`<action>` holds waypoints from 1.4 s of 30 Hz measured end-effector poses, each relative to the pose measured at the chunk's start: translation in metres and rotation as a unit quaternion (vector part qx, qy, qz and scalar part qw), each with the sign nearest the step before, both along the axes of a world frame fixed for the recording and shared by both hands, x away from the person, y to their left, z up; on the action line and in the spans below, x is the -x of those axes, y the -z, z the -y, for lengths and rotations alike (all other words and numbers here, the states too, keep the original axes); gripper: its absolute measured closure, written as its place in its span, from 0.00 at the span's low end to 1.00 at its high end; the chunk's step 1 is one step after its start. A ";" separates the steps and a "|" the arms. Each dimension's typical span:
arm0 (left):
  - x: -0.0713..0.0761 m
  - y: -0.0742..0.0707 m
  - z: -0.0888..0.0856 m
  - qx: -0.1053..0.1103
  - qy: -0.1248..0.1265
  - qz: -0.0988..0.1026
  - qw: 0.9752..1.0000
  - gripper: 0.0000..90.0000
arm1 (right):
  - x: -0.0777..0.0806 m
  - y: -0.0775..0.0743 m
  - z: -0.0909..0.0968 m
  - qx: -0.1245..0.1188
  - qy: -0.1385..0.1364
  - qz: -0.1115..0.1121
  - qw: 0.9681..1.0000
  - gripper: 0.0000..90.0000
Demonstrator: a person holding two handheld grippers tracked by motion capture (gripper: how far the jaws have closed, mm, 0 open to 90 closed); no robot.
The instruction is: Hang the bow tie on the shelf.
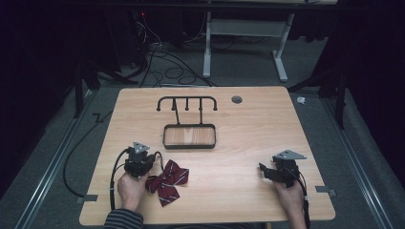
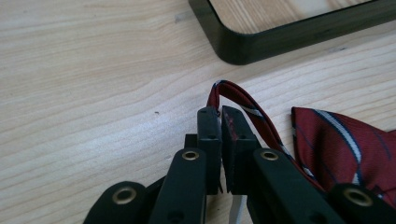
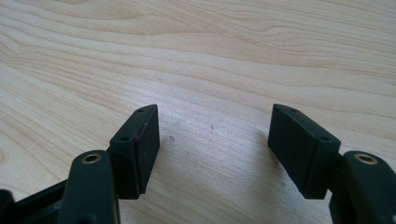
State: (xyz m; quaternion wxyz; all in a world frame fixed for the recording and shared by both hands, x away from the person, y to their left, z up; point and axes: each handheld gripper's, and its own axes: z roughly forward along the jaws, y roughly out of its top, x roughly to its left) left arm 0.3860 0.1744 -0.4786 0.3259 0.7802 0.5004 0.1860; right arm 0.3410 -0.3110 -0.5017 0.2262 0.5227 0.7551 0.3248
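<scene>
L gripper (image 2: 221, 116) clamped on strap loop of bow tie (image 1: 167, 181), just near-left of black tray (image 1: 189, 143). R gripper (image 3: 214, 140) jaws apart, idle. Imo lift slow, keep strap pinched.

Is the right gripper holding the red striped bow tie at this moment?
No, in the right gripper view the right gripper has its jaws wide apart over bare table; the left gripper pinches the bow tie's strap.
</scene>
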 end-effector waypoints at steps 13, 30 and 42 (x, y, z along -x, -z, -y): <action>0.013 -0.034 0.001 0.001 0.030 0.035 0.999 0.97 | 0.000 0.000 0.000 0.000 -0.001 0.000 1.000 0.39; 0.027 -0.078 0.009 0.019 0.068 0.082 0.994 0.97 | 0.000 0.000 0.001 -0.001 -0.001 0.000 1.000 0.39; 0.027 -0.109 0.018 0.026 0.097 0.107 0.989 0.97 | 0.000 0.000 0.001 -0.003 -0.001 -0.001 1.000 0.39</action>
